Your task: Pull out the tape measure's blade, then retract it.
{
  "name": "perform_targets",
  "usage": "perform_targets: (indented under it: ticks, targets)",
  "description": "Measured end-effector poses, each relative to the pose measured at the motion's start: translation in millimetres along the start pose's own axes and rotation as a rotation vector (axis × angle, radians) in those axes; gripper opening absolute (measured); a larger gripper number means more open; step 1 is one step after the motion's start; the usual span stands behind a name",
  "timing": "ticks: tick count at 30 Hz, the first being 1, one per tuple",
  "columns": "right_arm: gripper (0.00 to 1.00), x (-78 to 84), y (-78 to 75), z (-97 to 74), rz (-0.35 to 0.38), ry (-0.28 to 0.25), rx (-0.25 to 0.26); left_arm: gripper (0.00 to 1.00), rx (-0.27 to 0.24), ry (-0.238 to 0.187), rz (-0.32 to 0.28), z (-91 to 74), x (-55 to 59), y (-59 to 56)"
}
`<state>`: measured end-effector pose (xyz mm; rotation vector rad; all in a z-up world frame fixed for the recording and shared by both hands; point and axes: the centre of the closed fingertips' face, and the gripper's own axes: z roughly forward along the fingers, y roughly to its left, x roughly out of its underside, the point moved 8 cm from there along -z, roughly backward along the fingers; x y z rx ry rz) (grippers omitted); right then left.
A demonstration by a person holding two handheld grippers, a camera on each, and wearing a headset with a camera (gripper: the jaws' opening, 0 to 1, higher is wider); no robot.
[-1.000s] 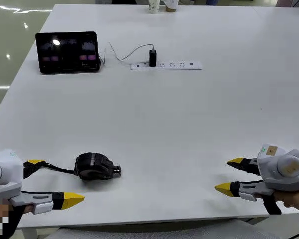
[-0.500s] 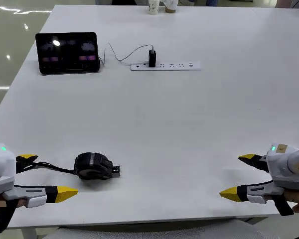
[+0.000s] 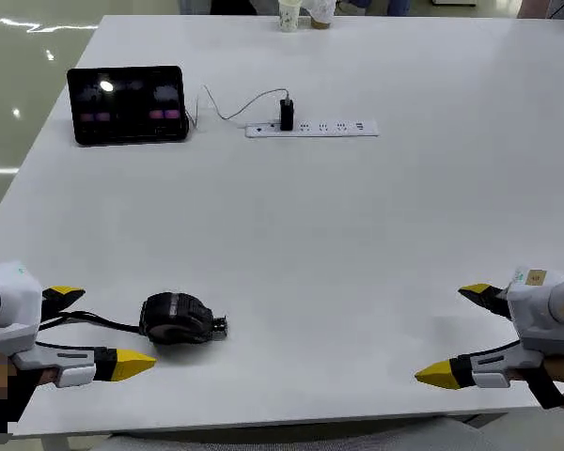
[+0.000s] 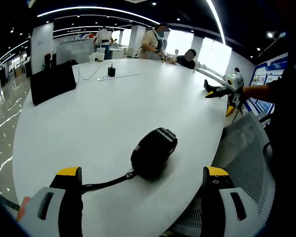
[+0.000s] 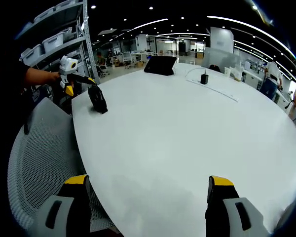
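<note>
Tape measure [image 3: 177, 318]: black case, lying on the white table [image 3: 338, 216] at 7 o'clock in the head view. Its strap [image 3: 94, 319] runs toward 9 o'clock into the jaw gap of the left gripper [image 3: 117, 326], whose jaws are spread wide and grip nothing. Right gripper [image 3: 440, 334]: at 4 o'clock, well apart, jaws wide, empty. The label on its body is too small to read.

Your left gripper [image 3: 110, 327] runs off the head view's left edge and your right gripper [image 3: 444, 334] off its right, both bodies cropped. The top edge cuts two cups [image 3: 289, 13], glare blurs the screen of the tablet [image 3: 128, 102], and on the tape measure [image 3: 177, 318] the blade end is too small to make out.
</note>
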<state>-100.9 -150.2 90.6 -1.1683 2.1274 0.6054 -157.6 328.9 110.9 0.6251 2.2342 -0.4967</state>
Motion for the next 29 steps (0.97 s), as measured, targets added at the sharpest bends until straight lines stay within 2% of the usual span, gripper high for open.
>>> perform_targets:
  ticks: [3,6,9,10,13,15,16,18,22,29]
  targets:
    - [0.99,-0.6,0.4,-0.2,0.002,-0.001,-0.002,0.99,0.009,-0.001,-0.009,0.2,-0.6,-1.0]
    - [0.99,-1.2,1.1,-1.6,0.002,-0.002,0.000,0.99,0.019,0.021,-0.021,0.5,0.7,-1.4]
    - [0.99,-1.5,1.2,-2.2,0.005,-0.003,0.000,0.99,0.052,0.033,-0.043,0.7,2.3,-4.4]
    - [0.99,-2.7,1.7,-2.7,0.013,-0.012,-0.005,0.99,0.072,0.050,-0.057,0.6,4.1,-6.0]
    - [0.99,-3.8,2.1,-3.1,0.015,-0.021,-0.005,0.93,0.067,0.064,-0.048,0.2,5.9,-5.7]
    - [0.99,-4.6,2.7,-3.7,0.018,-0.023,-0.005,0.97,0.067,0.040,-0.053,0.6,4.7,-5.5]
    - [0.99,-4.7,3.2,-4.0,0.020,-0.022,-0.006,0.97,0.082,0.052,-0.073,-0.2,5.7,-6.9]
    - [0.99,-4.5,3.3,-4.3,0.021,-0.023,-0.006,0.99,0.074,0.040,-0.054,0.1,5.3,-6.9]
    - [0.99,-4.2,3.4,-5.1,0.022,-0.022,-0.004,0.99,0.077,0.063,-0.048,0.1,7.6,-7.5]
    - [0.99,-3.1,1.9,-6.9,0.021,-0.019,0.001,0.99,0.069,0.063,-0.038,-1.0,7.5,-6.1]
